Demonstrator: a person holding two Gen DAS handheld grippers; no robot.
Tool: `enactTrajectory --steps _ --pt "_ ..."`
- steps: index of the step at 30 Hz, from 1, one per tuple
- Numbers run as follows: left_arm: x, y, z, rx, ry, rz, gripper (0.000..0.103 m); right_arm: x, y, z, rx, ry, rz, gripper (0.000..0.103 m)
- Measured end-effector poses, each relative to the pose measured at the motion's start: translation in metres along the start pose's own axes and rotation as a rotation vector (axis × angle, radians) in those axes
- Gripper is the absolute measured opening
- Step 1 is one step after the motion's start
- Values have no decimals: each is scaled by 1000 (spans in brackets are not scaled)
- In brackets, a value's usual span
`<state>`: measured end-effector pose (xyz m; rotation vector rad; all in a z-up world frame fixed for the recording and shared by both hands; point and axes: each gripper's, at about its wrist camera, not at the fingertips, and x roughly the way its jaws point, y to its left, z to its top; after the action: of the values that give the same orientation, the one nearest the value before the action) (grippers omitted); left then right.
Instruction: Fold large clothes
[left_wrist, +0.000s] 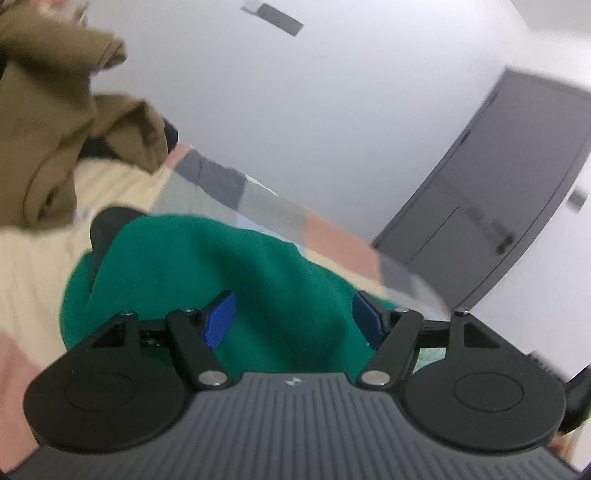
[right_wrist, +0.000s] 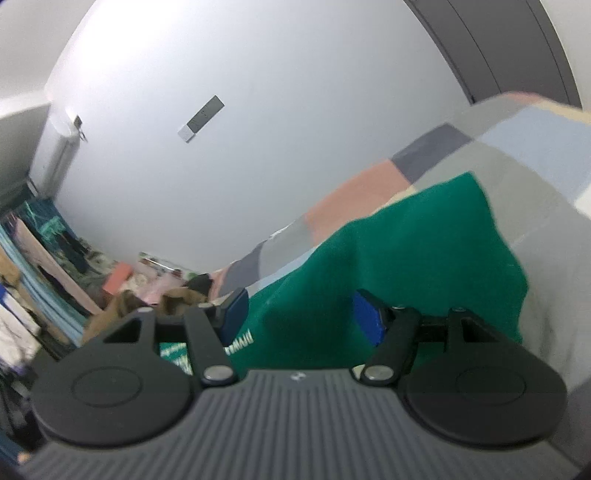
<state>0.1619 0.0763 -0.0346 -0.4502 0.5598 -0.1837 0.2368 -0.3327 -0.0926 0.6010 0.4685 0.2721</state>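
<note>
A green garment (left_wrist: 221, 266) lies bunched on a patchwork bedspread (left_wrist: 332, 229). In the left wrist view my left gripper (left_wrist: 293, 317) hovers over it, open, its blue pads (left_wrist: 219, 317) wide apart and pressing on nothing. In the right wrist view the same green garment (right_wrist: 424, 240) spreads over the bedspread (right_wrist: 517, 155), with white lettering (right_wrist: 240, 341) near its lower edge. My right gripper (right_wrist: 301, 314) stands open above the cloth, which shows in the gap but is not pinched. Both views are tilted and blurred.
A brown garment (left_wrist: 44, 129) is heaped at the upper left, beside something black (left_wrist: 107, 225). A grey door (left_wrist: 498, 184) stands in the white wall beyond the bed. Hanging clothes (right_wrist: 37, 277) and clutter fill the far left; an air conditioner (right_wrist: 62, 147) is mounted above them.
</note>
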Motion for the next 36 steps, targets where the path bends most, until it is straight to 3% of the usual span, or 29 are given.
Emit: enactTrajectory --steps 5,11,18,22,26,30,36 --pt "54 10 -4 132 27 95 74 30 -12 -9 -127 67 -57 63" --pt "118 37 -11 149 79 118 74 88 -17 -30 -300 170 -126 63" --pt "156 55 -10 151 102 114 75 120 -29 -45 -331 131 -137 63" --pt "154 54 -8 139 85 111 74 124 -33 -43 -332 126 -122 63" --pt "125 46 -4 99 72 89 75 116 -30 -36 -297 115 -119 63" --pt "77 37 -6 6 53 -13 80 93 -23 -29 -180 92 -118 64" --pt "28 26 -40 -196 138 -197 89 28 -13 -37 58 105 25 66"
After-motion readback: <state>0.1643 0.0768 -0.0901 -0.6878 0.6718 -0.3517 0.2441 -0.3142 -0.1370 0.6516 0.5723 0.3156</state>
